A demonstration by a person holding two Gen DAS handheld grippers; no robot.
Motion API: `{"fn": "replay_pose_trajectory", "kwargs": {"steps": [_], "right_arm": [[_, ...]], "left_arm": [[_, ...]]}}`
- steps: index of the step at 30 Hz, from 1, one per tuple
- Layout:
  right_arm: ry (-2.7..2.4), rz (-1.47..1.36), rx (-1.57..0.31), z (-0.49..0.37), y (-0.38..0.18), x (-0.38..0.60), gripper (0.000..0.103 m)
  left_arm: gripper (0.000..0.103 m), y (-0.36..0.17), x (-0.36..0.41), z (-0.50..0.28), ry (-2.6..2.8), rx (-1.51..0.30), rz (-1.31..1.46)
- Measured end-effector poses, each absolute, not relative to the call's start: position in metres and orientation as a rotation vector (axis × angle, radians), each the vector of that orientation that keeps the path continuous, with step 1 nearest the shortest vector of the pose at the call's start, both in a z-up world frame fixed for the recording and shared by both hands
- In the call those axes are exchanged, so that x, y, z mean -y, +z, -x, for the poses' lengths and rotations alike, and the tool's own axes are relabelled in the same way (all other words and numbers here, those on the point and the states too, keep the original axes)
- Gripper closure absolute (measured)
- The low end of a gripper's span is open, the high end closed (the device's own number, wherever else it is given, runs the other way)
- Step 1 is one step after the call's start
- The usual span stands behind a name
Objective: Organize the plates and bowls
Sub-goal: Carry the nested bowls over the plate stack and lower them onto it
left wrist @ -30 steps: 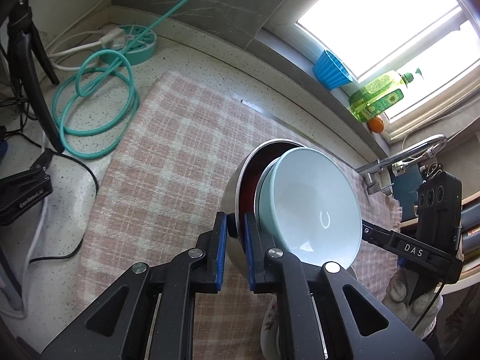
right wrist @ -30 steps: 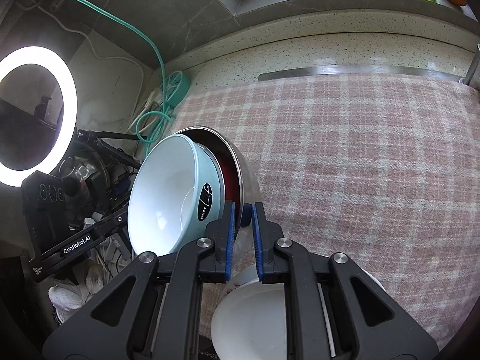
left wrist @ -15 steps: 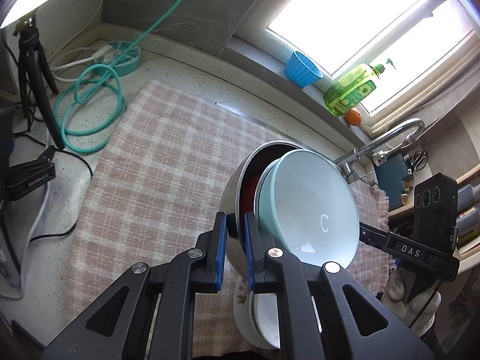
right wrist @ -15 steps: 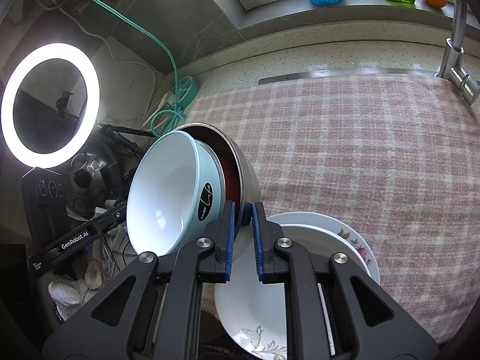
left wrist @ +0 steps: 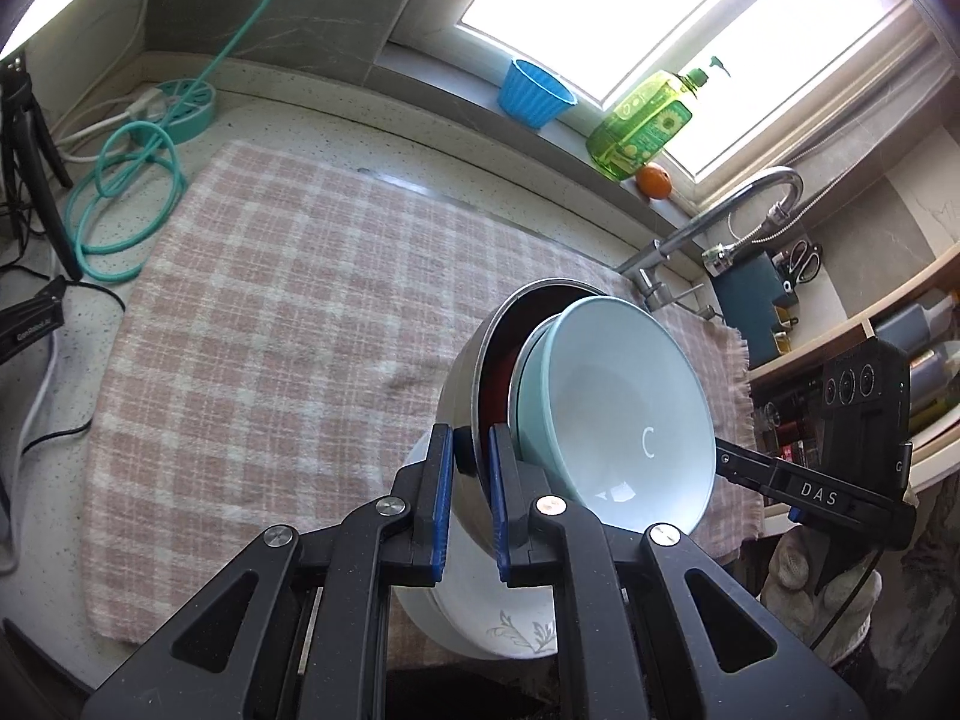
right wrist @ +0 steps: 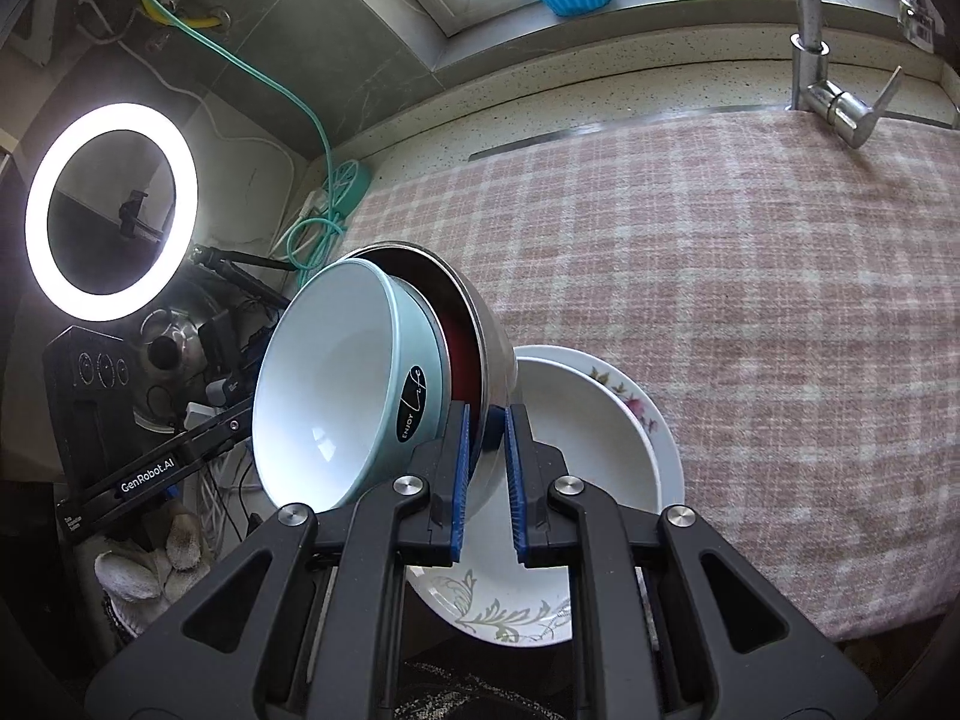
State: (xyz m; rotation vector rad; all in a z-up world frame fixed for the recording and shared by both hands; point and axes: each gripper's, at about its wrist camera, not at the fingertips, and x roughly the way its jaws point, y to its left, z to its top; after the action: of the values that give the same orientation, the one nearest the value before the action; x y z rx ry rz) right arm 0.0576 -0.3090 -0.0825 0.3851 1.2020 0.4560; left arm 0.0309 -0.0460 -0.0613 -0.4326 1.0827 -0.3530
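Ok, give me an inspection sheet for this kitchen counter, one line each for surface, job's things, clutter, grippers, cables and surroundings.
Surface: pink checked cloth covers the speckled counter.
Job's things: nested bowl stack, light blue bowl inside a red one inside a steel bowl, held tilted above the flowered plates.
Clutter: nothing seen on the cloth apart from the plates.
Grippers: left hand-held gripper and right hand-held gripper each shut on the steel bowl's rim, from opposite sides.
Cables: teal hose coiled at the cloth's corner; black leads beside it.
Surroundings: ring light, faucet, blue cup, green soap bottle and orange on the windowsill.
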Motion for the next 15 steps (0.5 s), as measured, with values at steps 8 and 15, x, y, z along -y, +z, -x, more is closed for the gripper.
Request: {"fn": "replay_pose_trajectory", "kwargs": {"steps": [8, 15], "right_arm": [[0.428, -0.401, -1.227, -0.037, -0.098, 0.331, 0.091], [0.413, -0.401, -1.250, -0.023, -0.109, 0.336, 0.091]], "left_arm": [[0.094, -0.071, 0.067, -0.019, -0.387, -1.132, 0.412], [0.094, -0.076, 0.077, -0.010, -0.395, -1.154, 0.381]]}}
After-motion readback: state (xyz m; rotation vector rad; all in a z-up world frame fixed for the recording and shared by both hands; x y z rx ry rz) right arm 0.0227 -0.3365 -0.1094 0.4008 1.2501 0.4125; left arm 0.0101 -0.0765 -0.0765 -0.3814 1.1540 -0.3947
